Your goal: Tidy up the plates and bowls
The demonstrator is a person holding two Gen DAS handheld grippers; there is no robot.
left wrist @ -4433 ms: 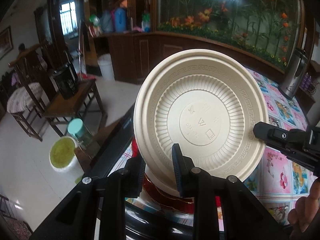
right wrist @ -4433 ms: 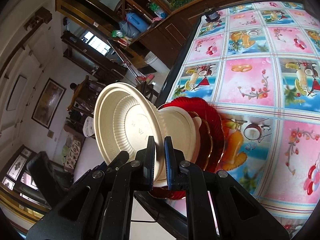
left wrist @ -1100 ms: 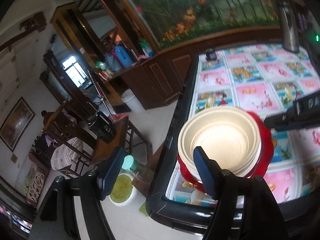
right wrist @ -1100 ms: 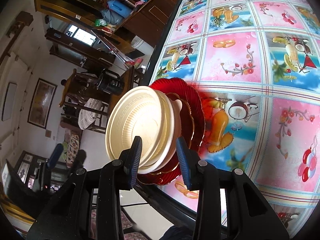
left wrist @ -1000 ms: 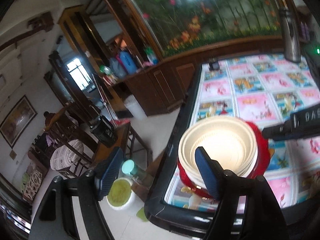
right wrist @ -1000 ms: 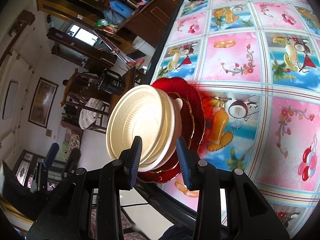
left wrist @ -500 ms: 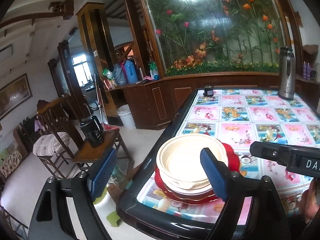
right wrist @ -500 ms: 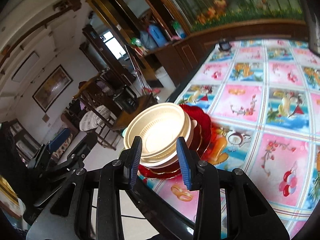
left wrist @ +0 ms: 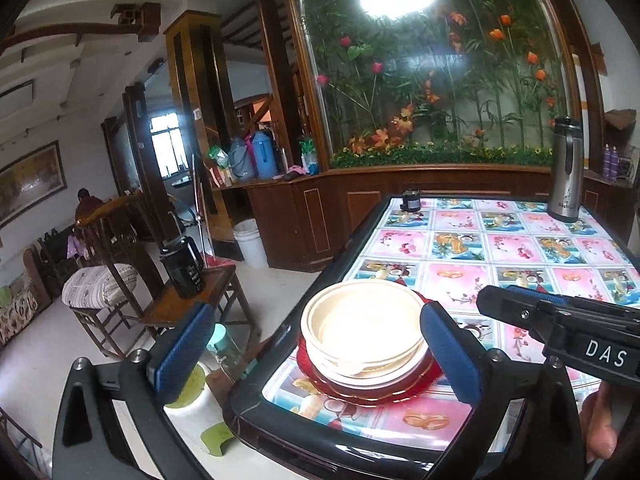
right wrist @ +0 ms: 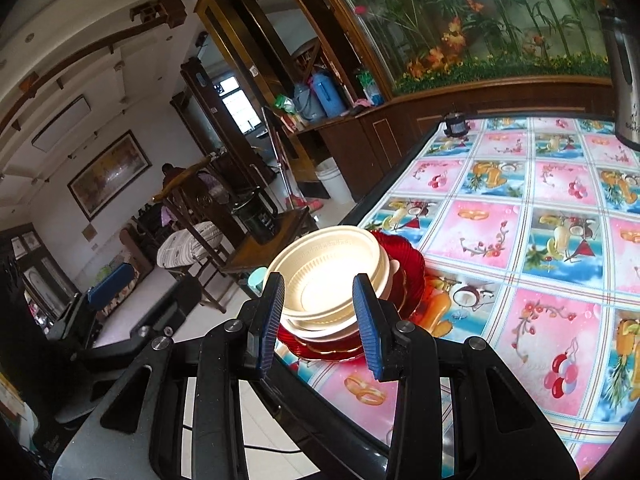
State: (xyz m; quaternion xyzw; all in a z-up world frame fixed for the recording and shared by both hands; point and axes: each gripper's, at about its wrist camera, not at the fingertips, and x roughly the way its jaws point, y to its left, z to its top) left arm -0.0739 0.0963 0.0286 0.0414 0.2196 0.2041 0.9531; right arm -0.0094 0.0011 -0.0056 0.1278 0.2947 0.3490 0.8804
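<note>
**Both claws free of the stack**

Left gripper (left wrist: 316,350): jaws spreading wider, blue pads far apart, nothing pressed between them; stack seen beyond the gap, untouched. Right gripper (right wrist: 320,320): pads parted a moderate way, nothing clamped, stack lying past the tips.

Counted: two grippers; one stack of dishes at the near corner of the table (left wrist: 472,280), by its black edge. In the stack, one cream bowl (left wrist: 362,320) on top, at least one more cream rim under it, exact number of cream pieces hard to tell; red plates (left wrist: 384,394) at the bottom, one wide scalloped one clear, further layers uncertain. One steel flask (left wrist: 565,168) at the far end of the table, one small dark object (left wrist: 410,200) at the far edge.

Left view only: right gripper's black finger from the right, a fingertip at the lower right, green-lidded jar on the floor. Right view only: left gripper's blue pad low at the left, ribbing inside the top bowl.
</note>
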